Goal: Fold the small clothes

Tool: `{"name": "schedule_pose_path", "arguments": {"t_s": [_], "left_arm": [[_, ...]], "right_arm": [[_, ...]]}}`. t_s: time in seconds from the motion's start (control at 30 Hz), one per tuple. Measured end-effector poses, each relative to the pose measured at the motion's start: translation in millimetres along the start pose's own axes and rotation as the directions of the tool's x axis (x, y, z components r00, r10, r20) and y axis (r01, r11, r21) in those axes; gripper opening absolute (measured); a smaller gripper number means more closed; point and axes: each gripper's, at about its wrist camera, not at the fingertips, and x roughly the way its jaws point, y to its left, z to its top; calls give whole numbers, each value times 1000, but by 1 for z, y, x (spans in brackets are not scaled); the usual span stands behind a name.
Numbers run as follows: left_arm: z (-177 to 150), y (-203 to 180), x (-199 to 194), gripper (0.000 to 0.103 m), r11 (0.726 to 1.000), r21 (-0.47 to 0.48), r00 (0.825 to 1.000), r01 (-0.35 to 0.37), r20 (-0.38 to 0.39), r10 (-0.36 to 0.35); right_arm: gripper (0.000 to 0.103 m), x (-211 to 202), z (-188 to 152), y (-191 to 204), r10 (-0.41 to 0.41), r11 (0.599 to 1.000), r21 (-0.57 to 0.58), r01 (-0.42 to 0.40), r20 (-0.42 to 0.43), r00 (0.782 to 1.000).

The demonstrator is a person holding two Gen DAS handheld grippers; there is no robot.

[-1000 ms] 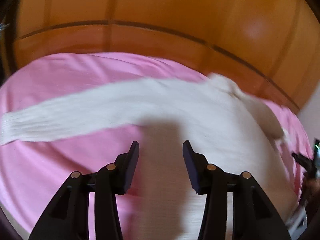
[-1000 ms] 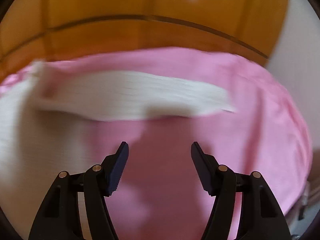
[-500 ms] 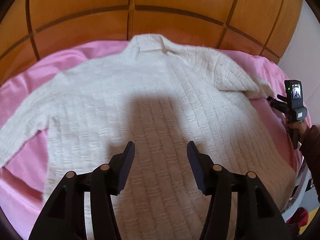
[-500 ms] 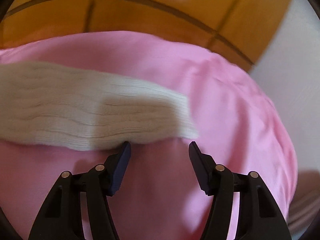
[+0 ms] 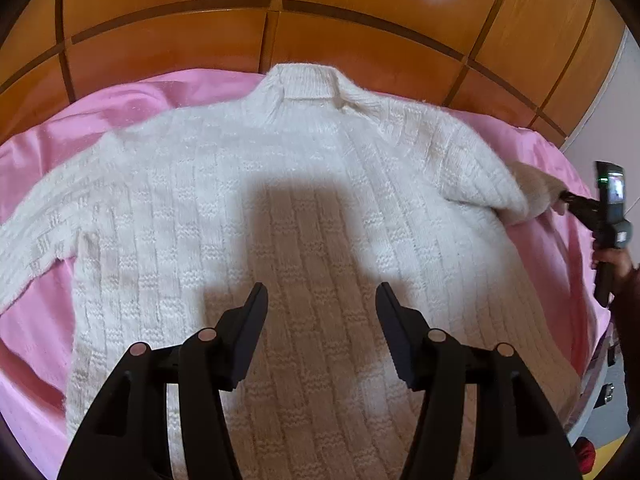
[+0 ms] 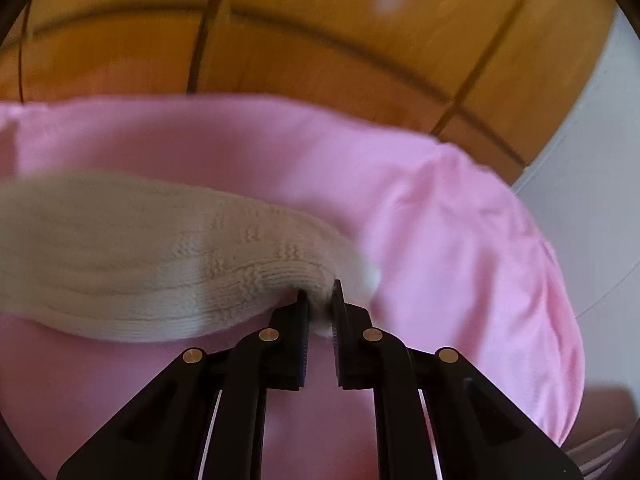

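Ahead of the wide-open, empty left gripper (image 5: 319,304), the sweater (image 5: 280,208) lies unfolded; the right gripper (image 6: 319,294) pinches its sleeve cuff (image 6: 296,276). Folding barely begun.

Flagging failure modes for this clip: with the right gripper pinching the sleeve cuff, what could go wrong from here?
1. The right gripper bites only the very edge of the sleeve cuff; the knit may slip out once pulled.
2. The left gripper hovers open above the sweater body, pinning nothing, so the whole sweater may slide across the pink sheet.
3. The left sleeve lies spread out, so the fold may end lopsided.
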Motion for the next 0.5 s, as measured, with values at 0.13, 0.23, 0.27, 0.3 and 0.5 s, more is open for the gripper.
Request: {"name": "schedule_pose_path", "arguments": {"t_s": [0.13,0.23,0.27,0.3,0.5], "left_arm": [[7,-3,0,56,999,11,999,36,16,-36],[13,-10,2,56,998,41,998,56,29,-57],[15,-11,3,56,997,45,998,59,32,-61],[18,-12,5,56,996,47,997,72,32,-74],[39,-27,24,56,991,96,995,90,42,-94]], "right_arm": [[9,-66,6,-19,-48,999,-7,49,67,997],[9,-119,6,-28,-94,995,-26,98,108,990],[9,-131,5,-30,-102,994,-27,105,112,989],[9,-145,3,-32,-111,993,-33,115,113,987],[9,-201,-12,-43,-127,987,-88,133,73,989]]}}
